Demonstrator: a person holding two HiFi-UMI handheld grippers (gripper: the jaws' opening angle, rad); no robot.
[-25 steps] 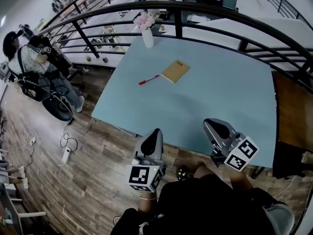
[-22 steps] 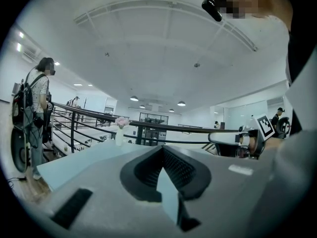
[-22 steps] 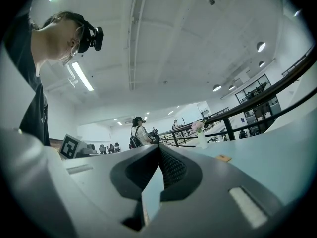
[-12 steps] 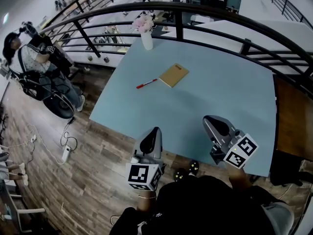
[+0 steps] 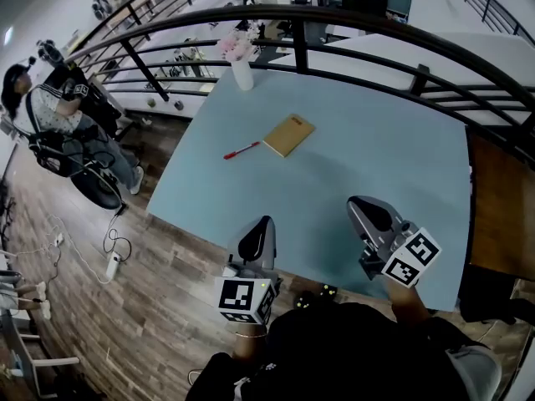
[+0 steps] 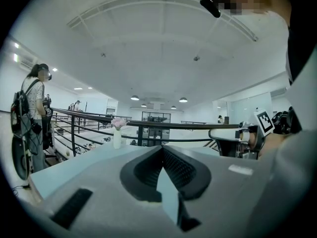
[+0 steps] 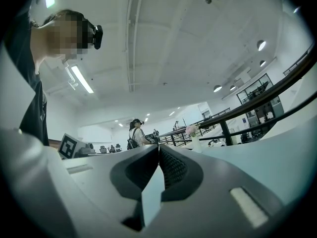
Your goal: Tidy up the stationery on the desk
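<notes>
Both claws clenched, nothing btwn the jaws. The left claw (image 5: pixel 262 226) sits at the near edge of the pale blue desk (image 5: pixel 376 165), the right claw (image 5: pixel 361 211) just over the desk's near part, and the two are well apart. In the left gripper view the left claw (image 6: pixel 162 148) has its ribbed pads pressed tight together. Same in the right gripper view for the right claw (image 7: pixel 158 148).

Stationery is far up the desk, twd the L side. The red pen (image 5: pixel 242 150) lies flat at an angle, and the tan notebook (image 5: pixel 289 134) is just beside it to the R (close, but not touching as far as I can tell). Only bare blue top lies btwn claws and these two.

At the far L corner stands a white vase (image 5: pixel 242 73) w/ pink flowers, upright, also seen in the left gripper view (image 6: pixel 117 138) and the right gripper view (image 7: pixel 195 142). A black railing (image 5: pixel 351 19) curves round the desk's far side. A brown side desk (image 5: pixel 501 199) butts the R edge.

Off the L side, on the wood floor (image 5: pixel 150 307), a person (image 5: pixel 50 115) w/ a backpack stands nr the railing. Cables and a power strip (image 5: pixel 111 266) trail on the floor below.
</notes>
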